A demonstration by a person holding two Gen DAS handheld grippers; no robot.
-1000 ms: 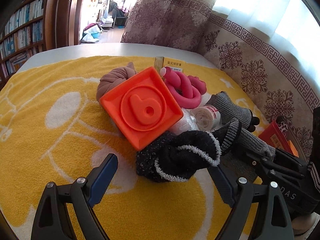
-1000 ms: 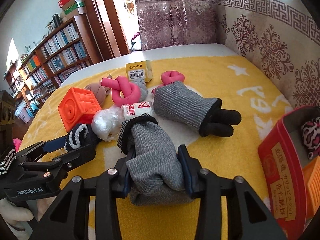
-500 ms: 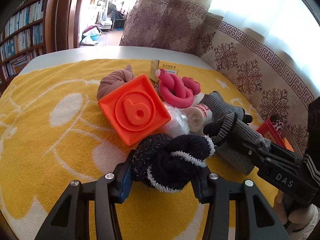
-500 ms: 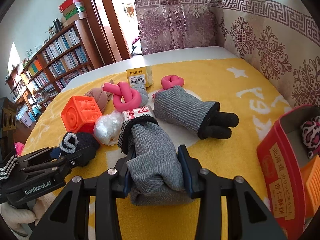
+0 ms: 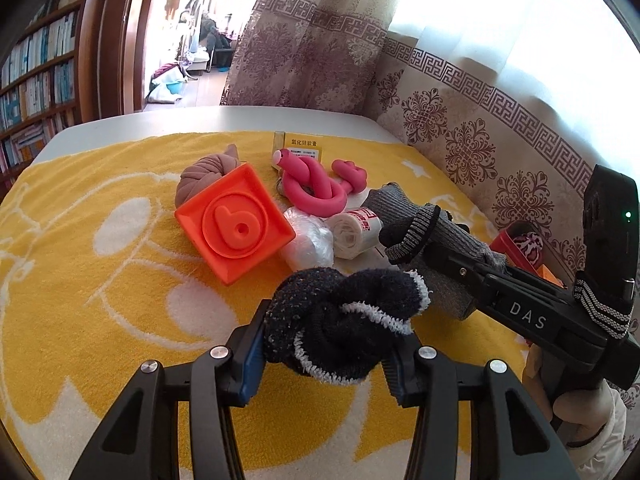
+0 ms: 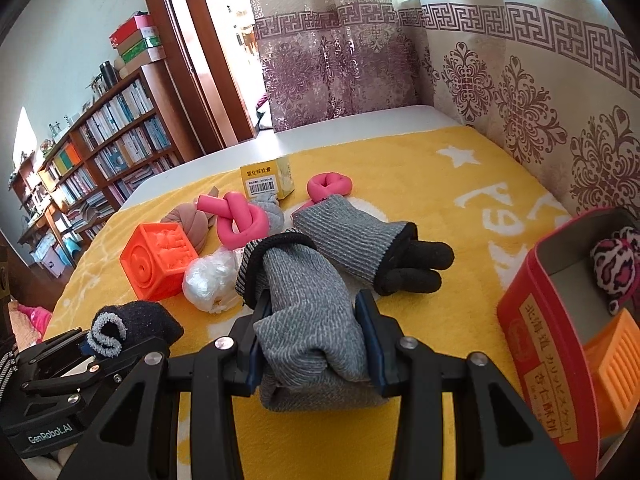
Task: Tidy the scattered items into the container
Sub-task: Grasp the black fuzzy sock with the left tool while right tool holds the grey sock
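- Progress looks early: the red tin container at the right edge of the yellow towel holds only a leopard-print fabric ball and an orange ribbed block, while most of the scattered things lie outside it.
- Left gripper: its jaws are clenched on the knotted dark sock with white trim, which appears lifted just clear of the towel, well apart from the tin.
- Right gripper: its jaws are clenched on a grey knit glove with a dark cuff, near the tin's left wall but not yet over it.
- Left on the towel, by my count:
  - the second grey glove with black fingers;
  - the orange embossed cube;
  - the knotted pink foam tube and a smaller pink knot;
  - a brown fabric knot;
  - a crumpled clear plastic ball;
  - a white roll;
  - a grey bundle;
  - a small yellow carton.
- Judged from this, two items are about to go in and roughly nine remain.
- Writing:
  - the right gripper's body reads "DAS" in the left wrist view;
  - the left gripper's body reads "GenRobot.AI" in the right wrist view;
  - the carton carries Chinese characters above a barcode, too small to read surely;
  - the tin's side has yellow East Asian script;
  - the white roll shows red print that I cannot make out;
  - the cube face bears a raised "b".
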